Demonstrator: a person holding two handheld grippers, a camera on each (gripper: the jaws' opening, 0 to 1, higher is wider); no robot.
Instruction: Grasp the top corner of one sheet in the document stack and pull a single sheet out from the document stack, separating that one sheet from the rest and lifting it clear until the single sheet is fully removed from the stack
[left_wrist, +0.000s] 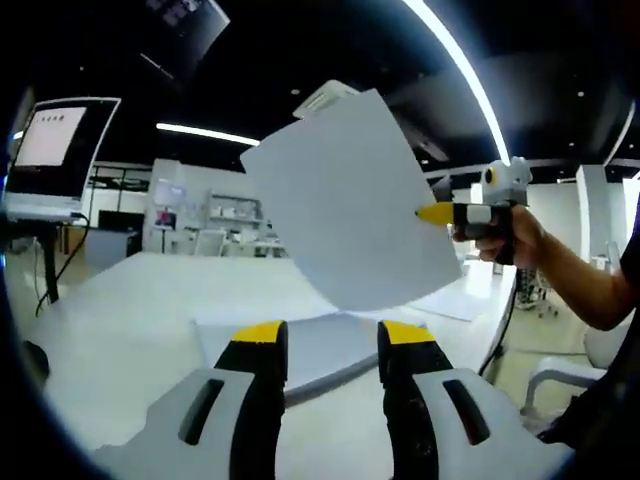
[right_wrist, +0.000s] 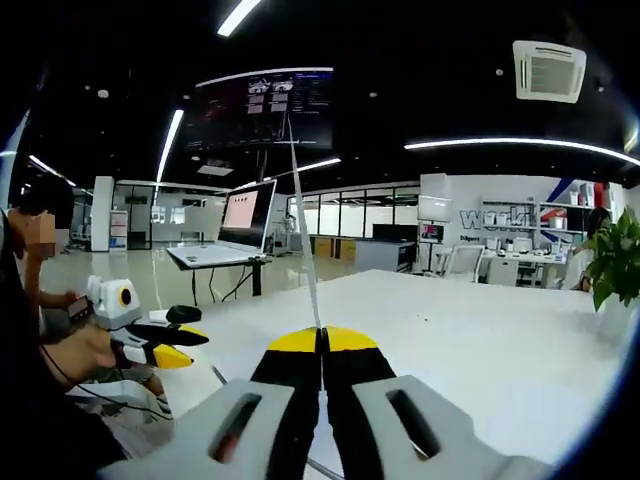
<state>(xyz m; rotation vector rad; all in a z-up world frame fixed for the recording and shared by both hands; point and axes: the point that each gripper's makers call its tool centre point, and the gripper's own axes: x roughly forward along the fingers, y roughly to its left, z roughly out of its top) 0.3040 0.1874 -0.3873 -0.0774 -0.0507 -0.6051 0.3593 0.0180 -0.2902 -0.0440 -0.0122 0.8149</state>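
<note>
In the left gripper view, the left gripper (left_wrist: 332, 352) is nearest, low in the picture, with its two yellow-tipped jaws standing apart at a middle width and holding nothing. Between and just beyond the jaw tips lies the document stack (left_wrist: 325, 350), flat on the white table (left_wrist: 130, 320), with its near edge toward the gripper. Above the stack the single sheet (left_wrist: 350, 200) hangs in the air, fully clear of the stack and not touching it. It is tilted, one corner pointing down toward the stack and the opposite corner pointing up, so its long axis runs diagonally from lower right to upper left. At its right edge the right gripper (left_wrist: 437, 213) pinches it with the yellow tips closed on the paper, and a person's hand (left_wrist: 510, 240) holds that gripper.

In the right gripper view, the jaws of the right gripper (right_wrist: 321, 340) are pressed together, and the sheet (right_wrist: 305, 240) is seen edge-on as a thin pale line rising from between the tips. To the left, the left gripper (right_wrist: 180, 345) shows with its jaws parted, held in a hand (right_wrist: 75, 355). Farther away a laptop (right_wrist: 235, 225) stands open on another table (right_wrist: 215, 258), and a green plant (right_wrist: 615, 260) is at the right edge.
</note>
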